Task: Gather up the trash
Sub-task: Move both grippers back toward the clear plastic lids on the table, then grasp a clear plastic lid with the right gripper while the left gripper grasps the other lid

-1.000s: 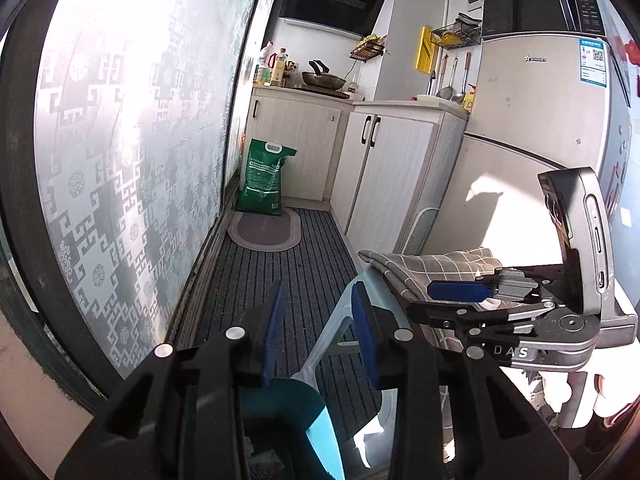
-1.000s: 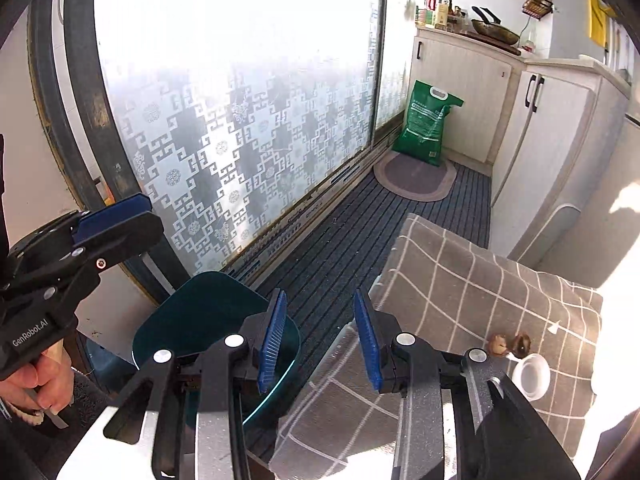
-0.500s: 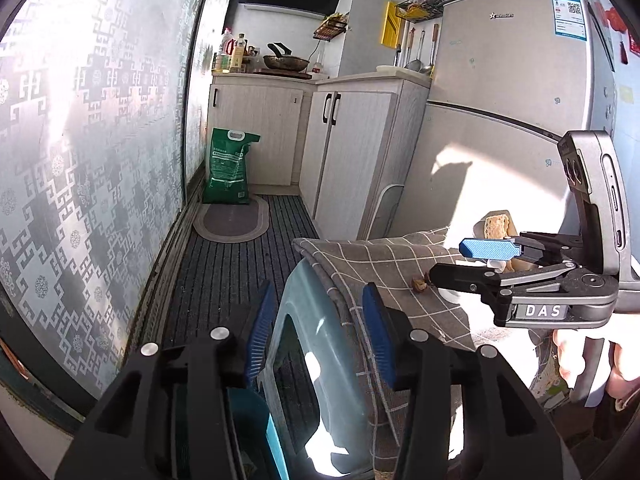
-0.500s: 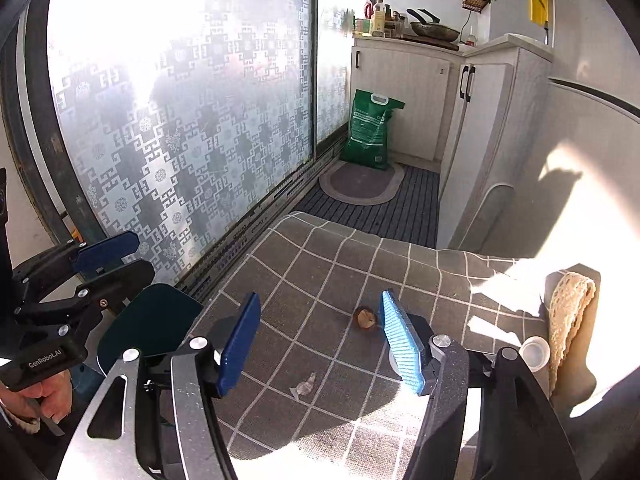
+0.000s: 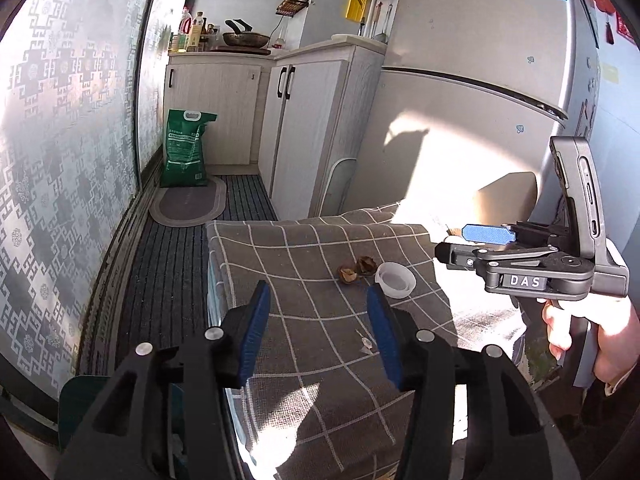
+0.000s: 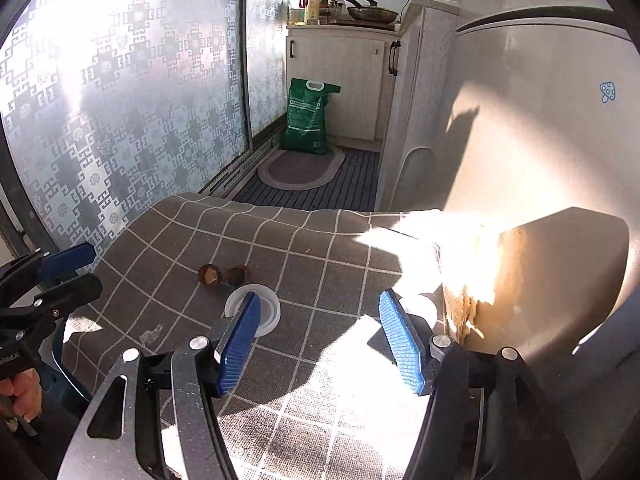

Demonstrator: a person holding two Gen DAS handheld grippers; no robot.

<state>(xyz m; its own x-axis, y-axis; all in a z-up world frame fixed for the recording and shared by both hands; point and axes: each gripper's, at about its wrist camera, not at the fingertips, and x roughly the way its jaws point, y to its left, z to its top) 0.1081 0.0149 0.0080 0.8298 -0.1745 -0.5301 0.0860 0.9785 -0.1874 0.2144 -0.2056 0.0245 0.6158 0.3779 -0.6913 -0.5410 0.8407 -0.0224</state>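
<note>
Two brown nut shells [image 5: 357, 269] [image 6: 223, 274] lie on a grey checked cloth [image 5: 304, 248] [image 6: 320, 256] over a small table. A white plastic cap [image 5: 395, 280] [image 6: 253, 309] lies beside them, and a small clear wrapper scrap [image 5: 365, 343] [image 6: 151, 334] lies nearer the cloth's edge. My left gripper [image 5: 318, 332] is open and empty above the cloth's near side. My right gripper [image 6: 320, 340] is open wide and empty, just short of the cap; it also shows in the left wrist view [image 5: 472, 242].
A teal bin [image 5: 80, 412] [image 6: 66, 376] stands on the floor by the table's left side. A fridge [image 5: 480, 100], white cabinets [image 5: 308, 128], a green bag [image 5: 185, 148] and an oval mat [image 5: 186, 204] lie beyond. A lace-covered box [image 6: 540, 280] stands at the cloth's right.
Both grippers have risen and moved over the table. The bin has dropped out to the lower left. The right gripper has opened wider; the left has also opened.
</note>
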